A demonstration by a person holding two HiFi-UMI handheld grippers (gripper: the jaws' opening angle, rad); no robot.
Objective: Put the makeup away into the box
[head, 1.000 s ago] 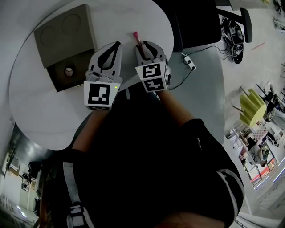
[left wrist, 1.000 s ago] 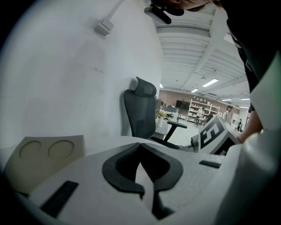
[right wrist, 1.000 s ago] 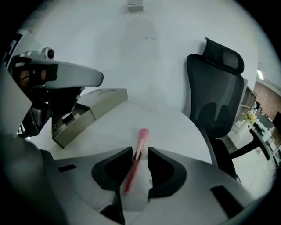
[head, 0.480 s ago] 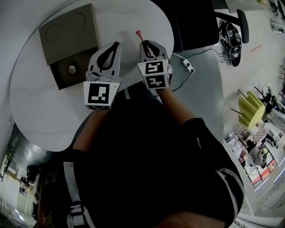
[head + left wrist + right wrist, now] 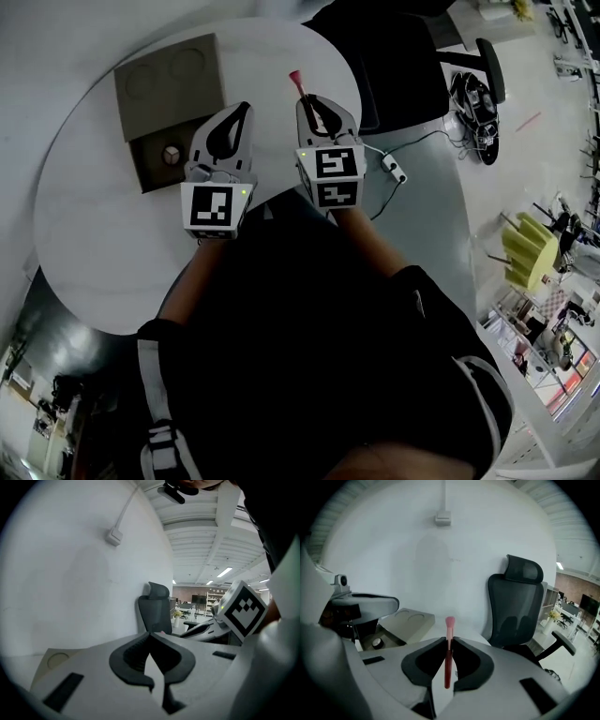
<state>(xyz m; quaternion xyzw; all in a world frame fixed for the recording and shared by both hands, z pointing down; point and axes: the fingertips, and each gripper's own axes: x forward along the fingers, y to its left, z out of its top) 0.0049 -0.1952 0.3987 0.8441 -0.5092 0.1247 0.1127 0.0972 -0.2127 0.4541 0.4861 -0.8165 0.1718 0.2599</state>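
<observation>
Right tongs (image 5: 449,642) have just been closing, and there it is: the makeup brush (image 5: 448,667) is pinched between the pads. The dark red handle runs back through the grip. The pink head pokes out past the tips and points away from the person.

In the head view the brush sits over the far side of the round white bench (image 5: 103,234), to the right of the box (image 5: 141,169) and well apart from it. So it is in the grip, not in the box.

Left tongs (image 5: 150,635) are together, pressed tip to tip. In the head view they hang just beside the right pair, closer to the box.

The box stands open on the bench. Its beige lid (image 5: 169,73) is laid back and shows two round hollows. The tray below it is dark, with one small round jar (image 5: 171,156) inside.

Beyond the bench's far edge there is a black office chair (image 5: 518,606), close up against it. A white power strip (image 5: 393,170) with its cable lies on the floor to the right of the bench.
</observation>
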